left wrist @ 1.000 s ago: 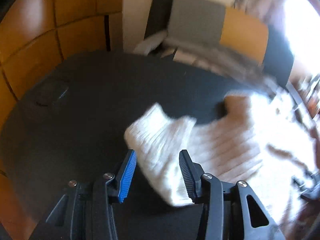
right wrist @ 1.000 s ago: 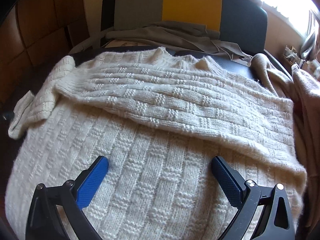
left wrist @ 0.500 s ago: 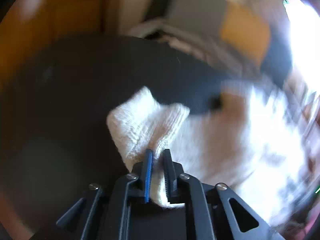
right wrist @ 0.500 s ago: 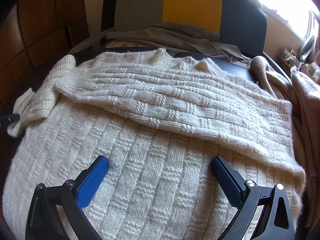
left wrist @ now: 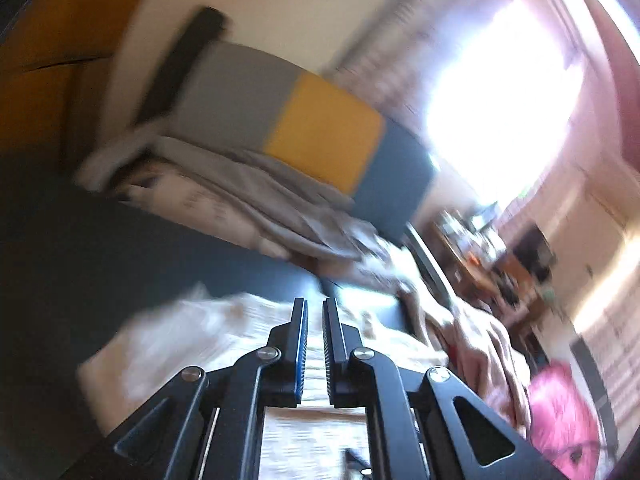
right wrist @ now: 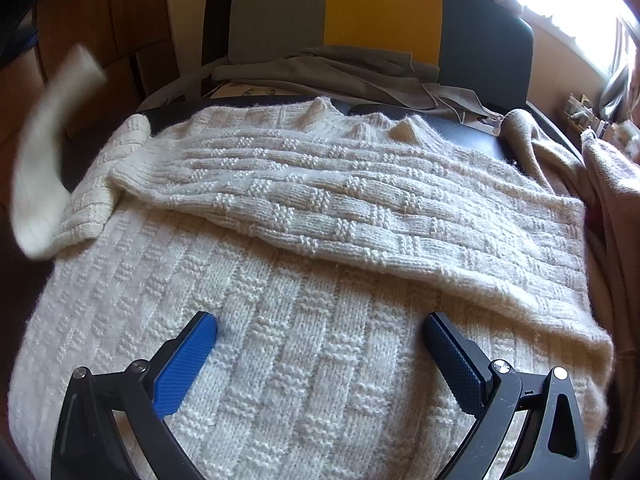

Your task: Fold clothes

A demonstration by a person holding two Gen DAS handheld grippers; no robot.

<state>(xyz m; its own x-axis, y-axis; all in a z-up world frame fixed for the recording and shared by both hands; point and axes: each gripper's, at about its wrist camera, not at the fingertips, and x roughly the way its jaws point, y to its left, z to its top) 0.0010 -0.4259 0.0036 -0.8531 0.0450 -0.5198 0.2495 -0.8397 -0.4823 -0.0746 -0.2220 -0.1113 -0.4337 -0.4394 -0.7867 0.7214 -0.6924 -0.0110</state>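
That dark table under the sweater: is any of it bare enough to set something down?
Bare dark table shows only as a strip between the cream sweater collar and the grey cloth, and left of the sweater. The right side is crowded with pinkish clothes.

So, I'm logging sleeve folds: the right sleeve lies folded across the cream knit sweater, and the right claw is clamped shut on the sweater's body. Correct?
Not quite. The right wrist view shows the right claw wide open, its pads apart over the cream knit sweater, gripping nothing. The sleeve folded across the sweater is as you said.
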